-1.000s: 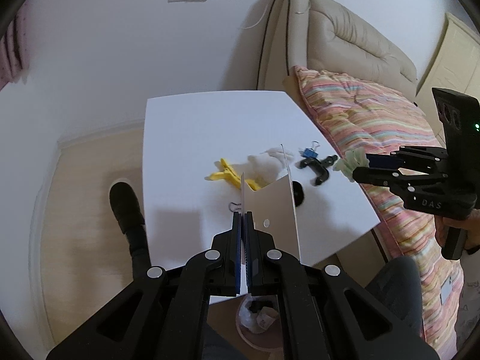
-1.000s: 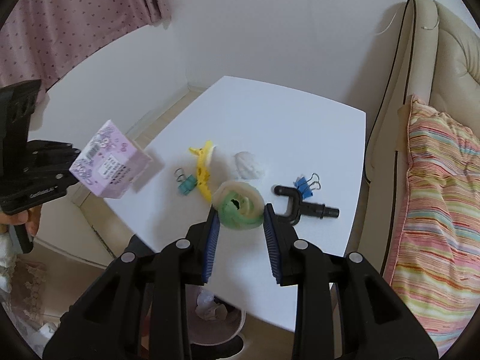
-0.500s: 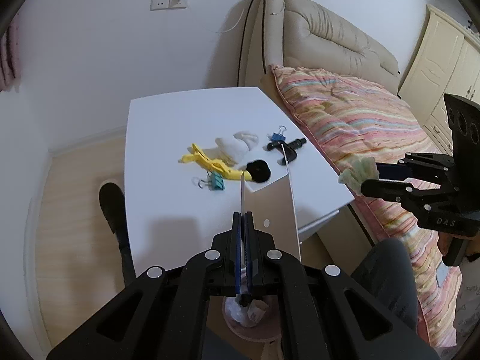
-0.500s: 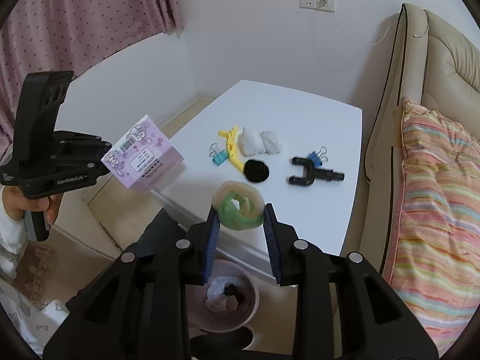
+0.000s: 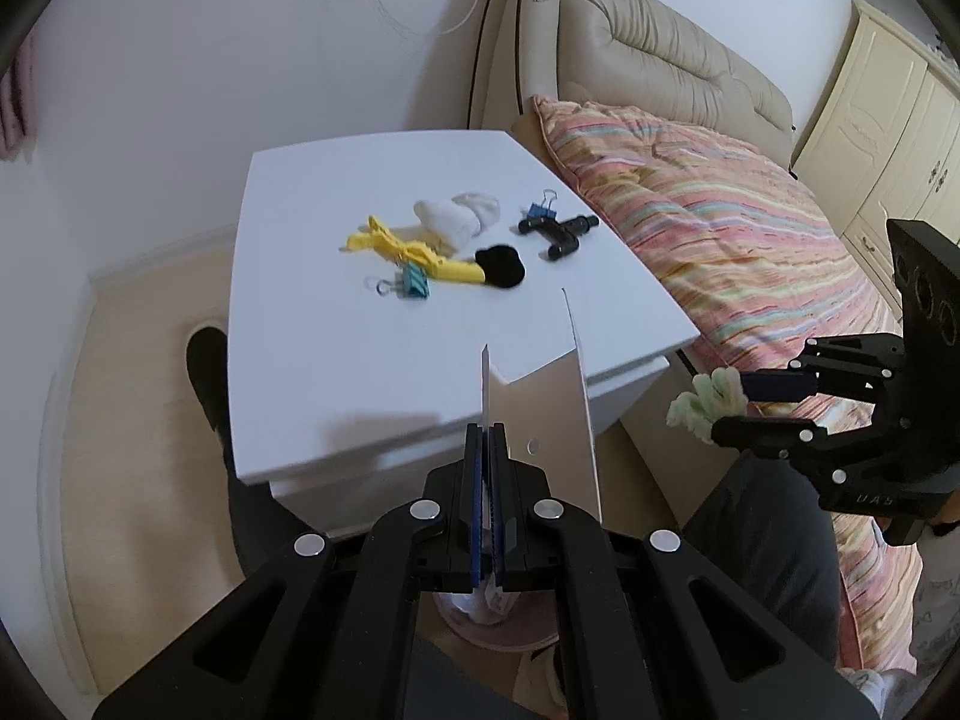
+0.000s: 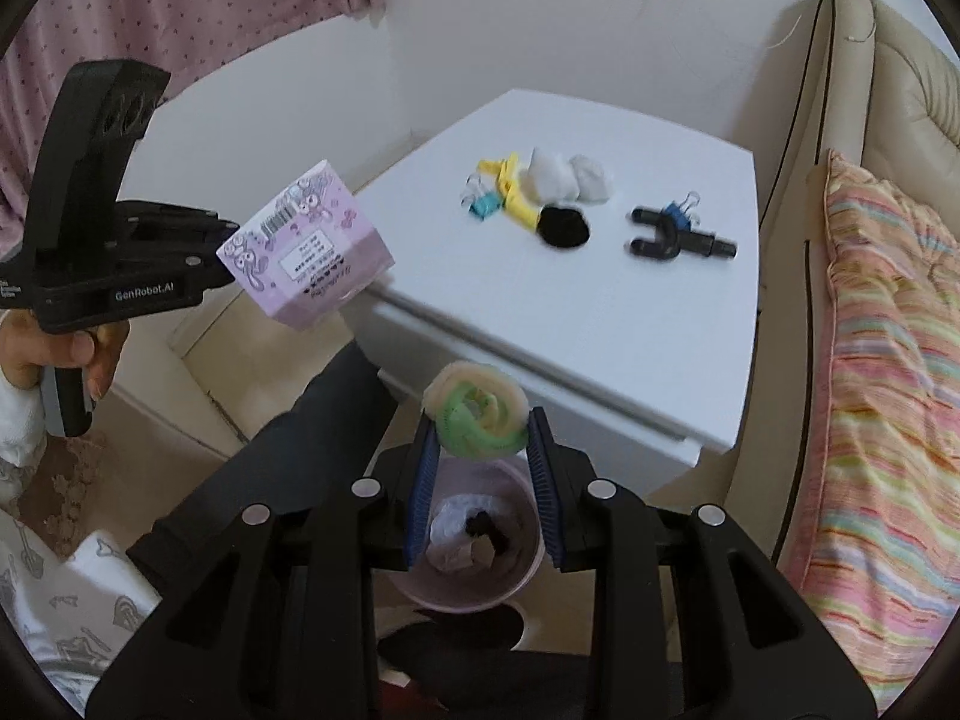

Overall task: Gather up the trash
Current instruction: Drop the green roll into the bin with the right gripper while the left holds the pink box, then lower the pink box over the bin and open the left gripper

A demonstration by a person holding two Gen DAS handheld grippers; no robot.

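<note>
Both tools are off the near edge of the white bench [image 5: 312, 384] now; a second ago they were above its top, so they have drawn back toward the person and a little lower. The left tool [image 5: 487, 438] is clenched flat on one flap of a small pink printed box [image 6: 306, 246], which hangs in the air out past the bench's left corner, same hold as before. The right tool [image 6: 483, 450] is grasping a rolled green and cream sponge [image 6: 477, 414] between its blue pads [image 6: 420, 480], unchanged in its hold. Directly under that sponge sits a pink bin [image 6: 522, 570] on the floor, with white crumpled paper and something dark inside; a second ago only a sliver of it showed, and now most of its mouth is in sight between the right tool's fingers.

Left behind on the bench, bunched near the middle: a yellow clip [image 5: 408, 252], a teal binder clip [image 5: 414, 285], crumpled white tissue [image 5: 459, 216], a black round pad [image 5: 501, 267], a blue binder clip [image 5: 543, 210] and a black Y-shaped plastic piece [image 5: 561, 234]. A striped blanket [image 5: 720, 228] lies on the bed just beside the bench.
</note>
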